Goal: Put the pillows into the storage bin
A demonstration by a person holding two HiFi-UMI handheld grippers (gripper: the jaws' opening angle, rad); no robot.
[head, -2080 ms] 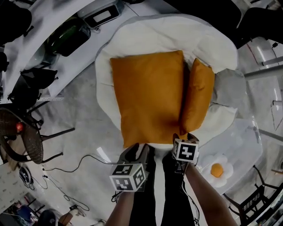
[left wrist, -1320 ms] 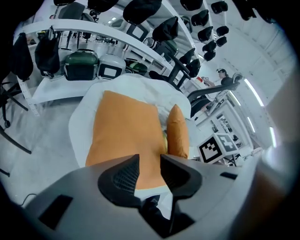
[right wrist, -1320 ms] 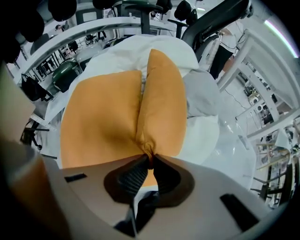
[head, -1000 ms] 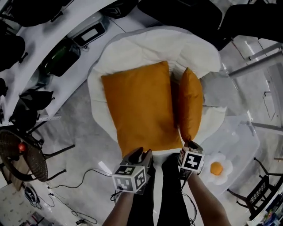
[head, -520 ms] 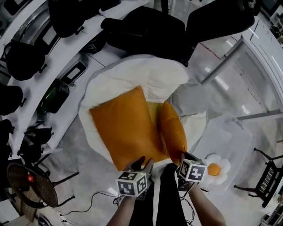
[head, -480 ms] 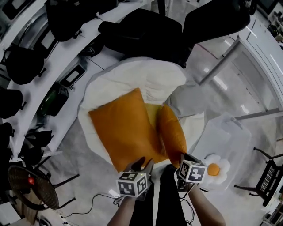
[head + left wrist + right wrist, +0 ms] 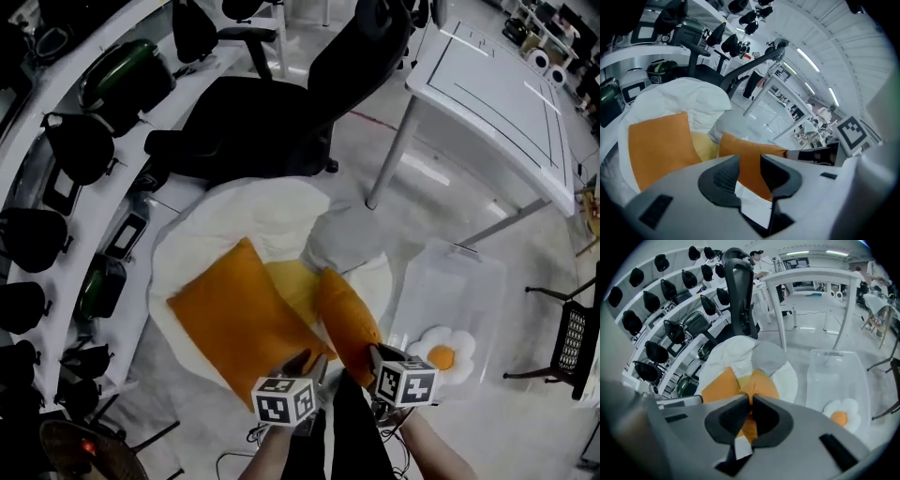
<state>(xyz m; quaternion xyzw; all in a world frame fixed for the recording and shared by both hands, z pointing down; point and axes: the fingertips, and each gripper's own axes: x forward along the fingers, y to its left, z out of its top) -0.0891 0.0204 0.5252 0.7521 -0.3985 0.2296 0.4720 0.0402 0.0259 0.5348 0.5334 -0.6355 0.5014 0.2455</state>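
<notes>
Head view first: the clear storage bin (image 7: pixel 455 286) sits on the floor at the right, and there's one thing in it, a fried-egg-shaped pillow (image 7: pixel 441 356) lying at its near end. The rest of the bin is bare. To its left, the big white cushion (image 7: pixel 244 220) carries the load: a flat orange pillow (image 7: pixel 234 319) on its left side, a narrow orange pillow (image 7: pixel 345 319) up on edge just beside it, and a grey pillow (image 7: pixel 342 239) beyond them. The left gripper (image 7: pixel 305 359) and the right gripper (image 7: pixel 375 358) both meet the narrow orange pillow at its near end, outside the bin.

Over to the left gripper view: the left gripper (image 7: pixel 750 164) has its jaws a little apart, with the narrow orange pillow (image 7: pixel 745 150) filling the gap, clamped. The flat orange pillow (image 7: pixel 658 152) lies off to the left on the white cushion (image 7: pixel 689 96).

Now the right gripper view: the right gripper (image 7: pixel 751 404) has its jaws almost together, pinching a fold of the narrow orange pillow (image 7: pixel 764 385). Off to the right stands the storage bin (image 7: pixel 834 376), the fried-egg-shaped pillow (image 7: pixel 841 416) alone inside it. Neither orange pillow is in the bin.
</notes>
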